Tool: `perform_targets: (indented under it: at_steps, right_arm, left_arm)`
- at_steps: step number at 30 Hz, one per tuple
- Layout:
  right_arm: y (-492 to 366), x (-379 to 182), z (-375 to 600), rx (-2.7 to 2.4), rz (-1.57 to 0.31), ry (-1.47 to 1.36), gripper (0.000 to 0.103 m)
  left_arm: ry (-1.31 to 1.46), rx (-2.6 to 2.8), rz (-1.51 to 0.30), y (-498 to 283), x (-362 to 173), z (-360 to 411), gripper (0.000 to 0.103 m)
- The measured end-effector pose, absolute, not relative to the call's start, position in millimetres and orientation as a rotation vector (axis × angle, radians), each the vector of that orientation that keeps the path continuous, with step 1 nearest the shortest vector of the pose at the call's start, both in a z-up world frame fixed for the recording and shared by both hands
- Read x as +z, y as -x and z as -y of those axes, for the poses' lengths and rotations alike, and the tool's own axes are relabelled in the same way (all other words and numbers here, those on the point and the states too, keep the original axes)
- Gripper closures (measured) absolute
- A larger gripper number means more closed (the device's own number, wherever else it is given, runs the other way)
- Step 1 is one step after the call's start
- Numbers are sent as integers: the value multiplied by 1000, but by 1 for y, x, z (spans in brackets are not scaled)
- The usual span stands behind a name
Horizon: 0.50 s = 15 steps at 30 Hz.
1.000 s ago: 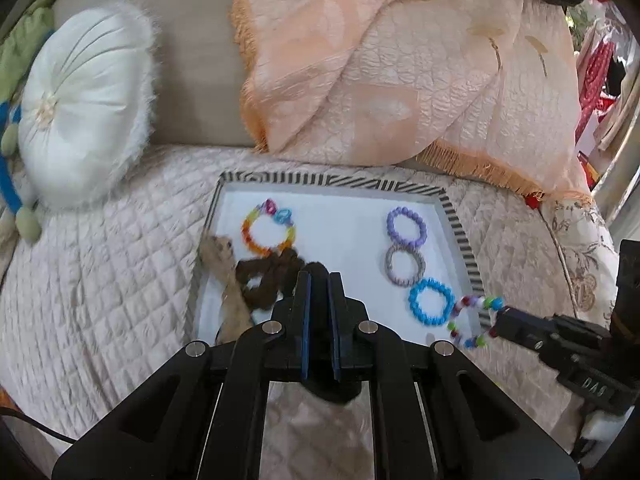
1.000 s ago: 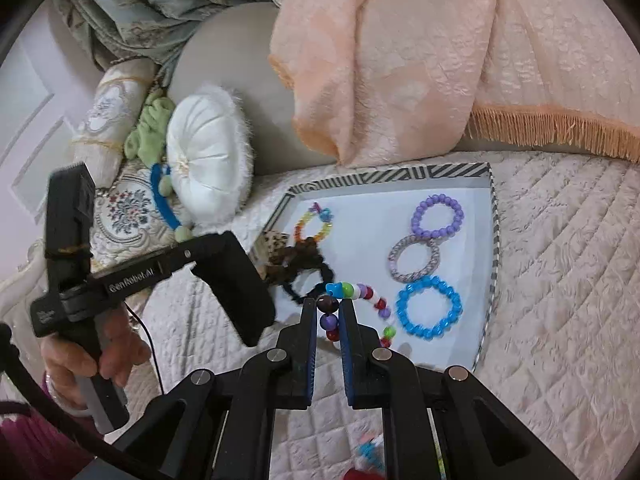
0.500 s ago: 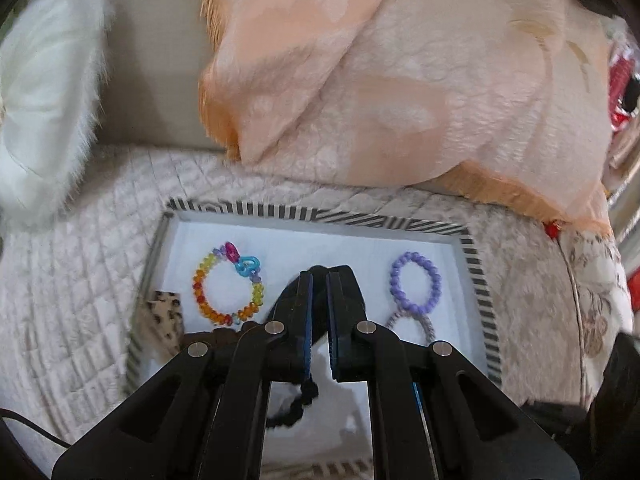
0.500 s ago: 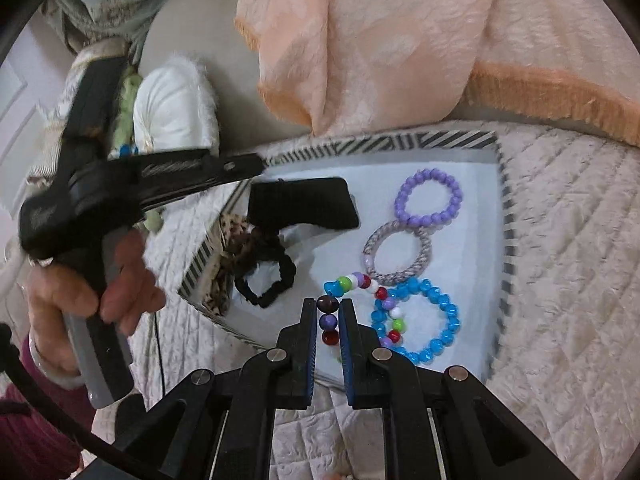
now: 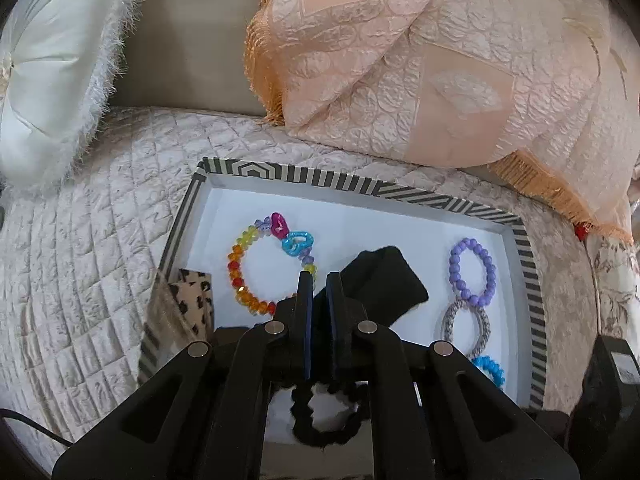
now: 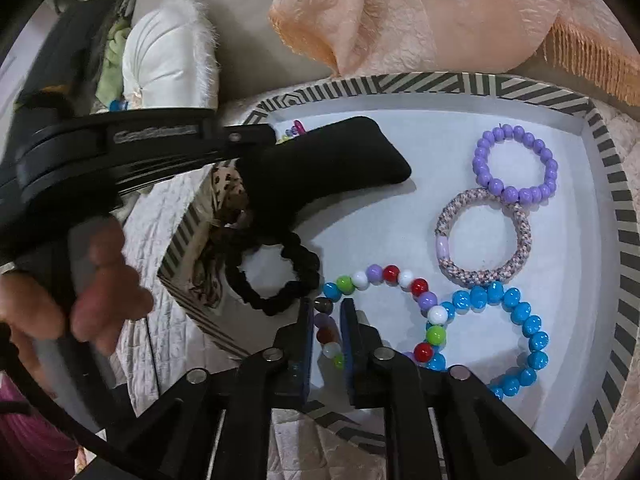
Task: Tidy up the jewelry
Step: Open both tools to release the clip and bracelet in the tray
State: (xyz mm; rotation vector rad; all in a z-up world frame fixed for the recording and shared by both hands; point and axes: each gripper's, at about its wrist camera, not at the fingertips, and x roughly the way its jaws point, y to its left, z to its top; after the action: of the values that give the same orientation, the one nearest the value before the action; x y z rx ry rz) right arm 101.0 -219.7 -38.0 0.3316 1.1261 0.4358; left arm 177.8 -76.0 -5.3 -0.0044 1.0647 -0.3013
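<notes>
A striped-rim white tray [image 5: 320,178] lies on a quilted sofa seat. My left gripper [image 5: 318,280] is shut on a black fabric band [image 5: 380,284] that hangs over the tray; a black scrunchie [image 5: 324,416] lies below it. My right gripper [image 6: 326,308] is low over the tray's near side and its jaws are opening. A multicoloured bead bracelet [image 6: 392,274] runs between them and rests on the tray floor, overlapping a blue bead bracelet [image 6: 532,326]. The band [image 6: 320,160] hides the left fingertips in the right wrist view.
The tray also holds a rainbow bracelet [image 5: 240,268], a purple bead bracelet [image 6: 516,160], a grey knitted ring [image 6: 484,236] and a leopard-print scrunchie [image 5: 192,300]. A peach blanket [image 5: 400,60] and a white round cushion [image 5: 48,60] lie behind. A hand [image 6: 80,300] grips the left tool.
Both grippers came down and in over the tray. The multicoloured bracelet went from hanging in the air to lying on the tray floor, and the right fingers have parted a little.
</notes>
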Motion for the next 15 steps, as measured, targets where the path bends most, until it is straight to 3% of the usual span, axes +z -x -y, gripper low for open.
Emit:
perform_targets:
  at_steps: [2,5,15]
  right_arm:
    - [-97,-32,221,445,-1109,-349,75]
    - [-85,-19,230,446,-1080,-367,70]
    - [-32,23,247,311,-977,-283,66]
  left_arm:
    - [1,-303,-1065,-173,-1,73,89]
    - [10,-312,-1048,-163,6,70,56]
    - [-45,-285,-980,-112,29,58,54]
